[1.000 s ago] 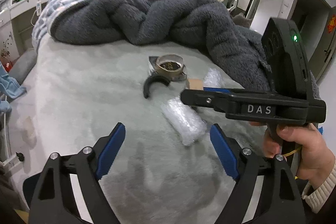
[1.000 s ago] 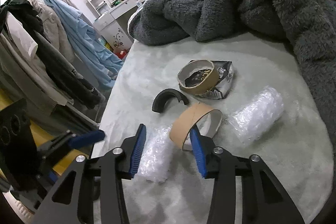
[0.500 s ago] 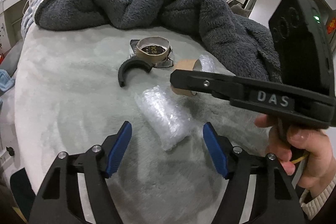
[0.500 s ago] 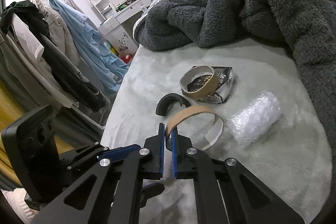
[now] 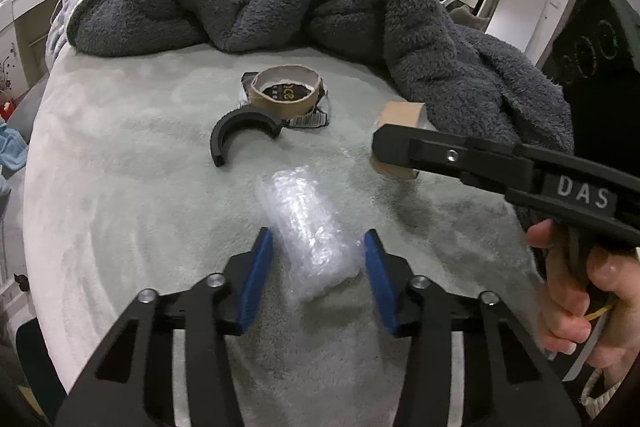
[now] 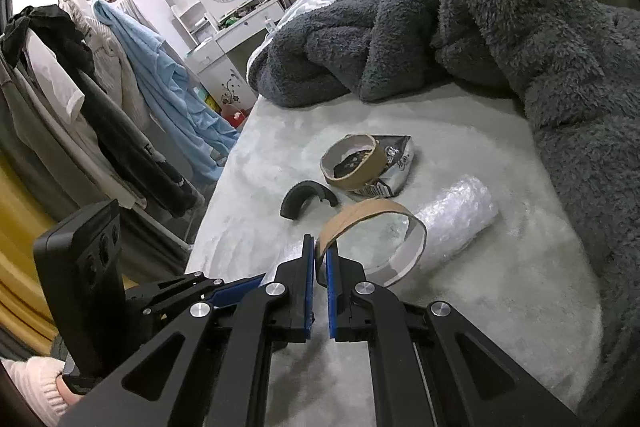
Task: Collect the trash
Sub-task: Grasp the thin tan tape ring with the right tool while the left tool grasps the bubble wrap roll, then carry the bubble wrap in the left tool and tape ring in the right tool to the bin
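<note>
A clear bubble-wrap roll (image 5: 308, 223) lies on the bed between the blue pads of my left gripper (image 5: 318, 267). Its jaws are closing, with a thin gap still on each side of the roll. My right gripper (image 6: 320, 259) is shut on the wall of a brown cardboard tape ring (image 6: 376, 211), held just above the cover. In the left wrist view the same ring (image 5: 402, 115) shows behind the right gripper's tip. Further back lie a black curved plastic piece (image 5: 240, 131), a second cardboard ring (image 5: 286, 91) on a foil packet, and another bubble-wrap roll (image 6: 456, 223).
A heaped dark grey fleece blanket (image 5: 320, 7) covers the back and right of the pale green bed cover (image 5: 120, 187). Clothes hang on a rack (image 6: 100, 87) left of the bed. A white dresser with a round mirror (image 6: 224, 39) stands beyond it.
My left gripper came forward and down over the bubble-wrap roll and its jaws narrowed. My right gripper shut on the cardboard ring's wall and raised it a little.
</note>
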Demonstrator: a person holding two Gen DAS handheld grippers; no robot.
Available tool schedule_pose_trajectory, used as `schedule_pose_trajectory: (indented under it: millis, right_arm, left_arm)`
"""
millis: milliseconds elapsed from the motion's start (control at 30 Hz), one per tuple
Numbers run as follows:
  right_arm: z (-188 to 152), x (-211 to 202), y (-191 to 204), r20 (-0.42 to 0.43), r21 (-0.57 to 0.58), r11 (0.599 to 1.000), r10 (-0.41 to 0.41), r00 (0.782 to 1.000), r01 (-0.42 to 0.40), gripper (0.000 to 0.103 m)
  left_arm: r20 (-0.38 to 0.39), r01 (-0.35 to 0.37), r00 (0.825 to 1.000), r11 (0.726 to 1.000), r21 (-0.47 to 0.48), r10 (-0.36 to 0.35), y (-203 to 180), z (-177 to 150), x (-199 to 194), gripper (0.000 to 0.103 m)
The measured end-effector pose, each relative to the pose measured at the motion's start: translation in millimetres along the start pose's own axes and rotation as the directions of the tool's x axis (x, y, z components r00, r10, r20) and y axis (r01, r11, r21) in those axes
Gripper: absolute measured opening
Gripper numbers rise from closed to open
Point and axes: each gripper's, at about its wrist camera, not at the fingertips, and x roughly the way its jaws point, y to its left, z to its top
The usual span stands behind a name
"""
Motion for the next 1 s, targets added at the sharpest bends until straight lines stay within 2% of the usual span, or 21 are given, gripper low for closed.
schedule_pose_trajectory:
  millis: [500,1000]
  right_arm:
    - [0.5,-6.3,15.3,-0.008,-0.043,0.999,0.023,1.0,-0.024,0.006]
    - [-1.1,-8.3,52.4,-0.034,-0.127,0.991,0.039,0.999,-0.044,0.006]
  left_arm:
    - [0.015,-0.064,0.998,0.997,-0.032,0.065,13.6,-4.3,-16.0,0.044]
    - [0.036,-0.133,0.99,0.986,-0.1,0.138,43.2,-20.9,-59.9,0.044]
